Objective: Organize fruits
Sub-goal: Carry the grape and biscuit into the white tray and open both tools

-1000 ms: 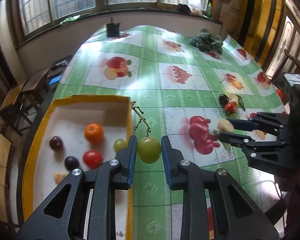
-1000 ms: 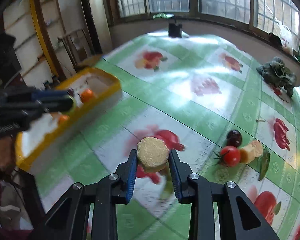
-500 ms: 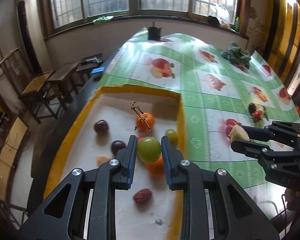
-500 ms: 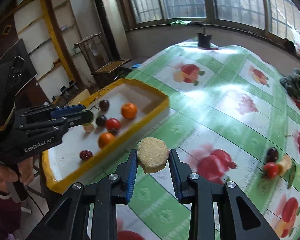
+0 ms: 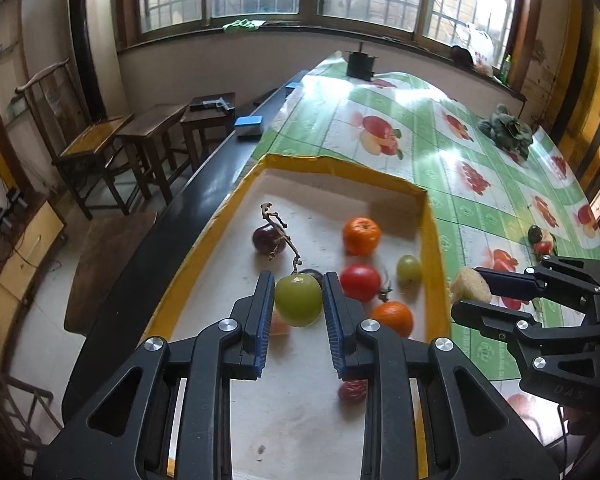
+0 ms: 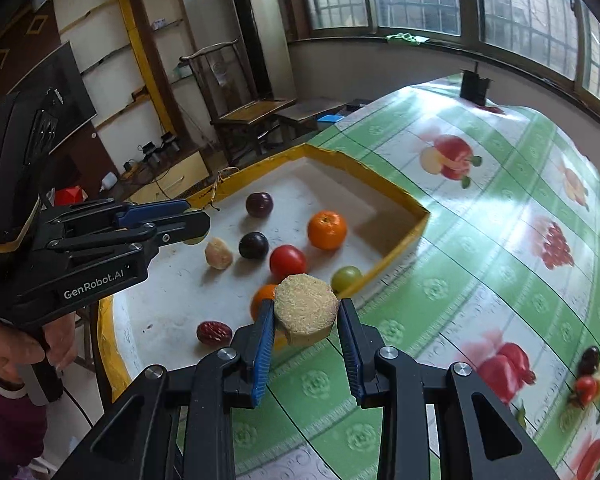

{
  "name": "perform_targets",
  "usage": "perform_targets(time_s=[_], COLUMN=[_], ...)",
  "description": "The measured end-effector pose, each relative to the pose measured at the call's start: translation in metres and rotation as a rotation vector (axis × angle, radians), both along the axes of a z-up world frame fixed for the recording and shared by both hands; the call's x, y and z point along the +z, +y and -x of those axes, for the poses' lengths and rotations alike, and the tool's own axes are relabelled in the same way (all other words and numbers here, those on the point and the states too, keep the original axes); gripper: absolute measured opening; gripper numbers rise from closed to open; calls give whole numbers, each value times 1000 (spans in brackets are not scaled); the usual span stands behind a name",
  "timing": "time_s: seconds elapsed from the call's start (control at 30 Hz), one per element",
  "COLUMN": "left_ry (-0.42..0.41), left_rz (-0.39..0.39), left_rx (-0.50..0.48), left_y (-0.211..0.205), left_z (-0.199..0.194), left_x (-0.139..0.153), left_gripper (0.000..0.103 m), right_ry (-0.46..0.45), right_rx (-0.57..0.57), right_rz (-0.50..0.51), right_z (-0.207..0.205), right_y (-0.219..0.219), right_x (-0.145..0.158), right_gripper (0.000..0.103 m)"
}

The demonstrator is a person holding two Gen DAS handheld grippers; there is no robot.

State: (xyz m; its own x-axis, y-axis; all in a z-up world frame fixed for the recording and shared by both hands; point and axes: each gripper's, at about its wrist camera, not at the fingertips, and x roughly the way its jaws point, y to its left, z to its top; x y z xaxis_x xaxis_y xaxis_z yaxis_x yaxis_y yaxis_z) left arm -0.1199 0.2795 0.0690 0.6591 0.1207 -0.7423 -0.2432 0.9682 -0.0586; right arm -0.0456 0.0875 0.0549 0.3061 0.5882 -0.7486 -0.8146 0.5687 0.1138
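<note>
**Ana:** Over the tray's near half, toward its left rim, the left gripper (image 5: 298, 300) is pinching a green grape (image 5: 299, 299) between its blue pads, the jaws closed down only to the grape's width. A dry brown stem (image 5: 281, 236) is sticking up off the grape, tilting away from the claw and to the left.

**Ben:** So the yellow-rimmed tray (image 5: 434, 248) is lying straight below that claw?

**Ana:** Yes, I'm judging the grape only needs to go down and be released. White floor is showing just ahead of it, with a dark plum (image 5: 269, 239) further on and a red tomato (image 5: 360, 282) to the right.

**Ben:** And the other hand?

**Ana:** The right gripper (image 6: 305, 316) is gripping a pale, grainy fruit slice (image 6: 306, 309), jaws partly closed on its two sides, flat cut face turned up toward the camera. It is hanging over the tablecloth (image 6: 480, 240) just outside the tray's right rim, so the tray is lying ahead and to its left. That hand is needing a short carry across the rim; the left one is nearer to dropping.

**Ben:** Any writing?

**Ana:** "GenRobot.AI" is reading clearly in white on the left gripper's body in the right wrist view. Faint letters are showing on the right gripper's body in the left wrist view, but I cannot read them.

**Ben:** Anything waiting on the table?

**Ana:** A small cluster of fruit (image 6: 590, 376) is sitting near the tablecloth's right edge, well apart from both claws.
</note>
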Motion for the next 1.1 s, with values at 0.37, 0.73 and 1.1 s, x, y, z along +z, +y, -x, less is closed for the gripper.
perform_targets(time_s=[0.37, 0.73, 1.1], left_ry=[26, 51, 39], left_rz=[31, 22, 30], left_rx=[-1, 43, 45], left_y=[4, 10, 7], left_z=[6, 4, -2], left_x=[-13, -32, -32], left_gripper=[24, 24, 24], right_ry=[10, 8, -9], right_rx=[29, 115, 132], right_rz=[17, 46, 126], right_z=[-19, -45, -65], right_y=[33, 98, 134], right_x=[-4, -12, -39], right_gripper=[30, 30, 30])
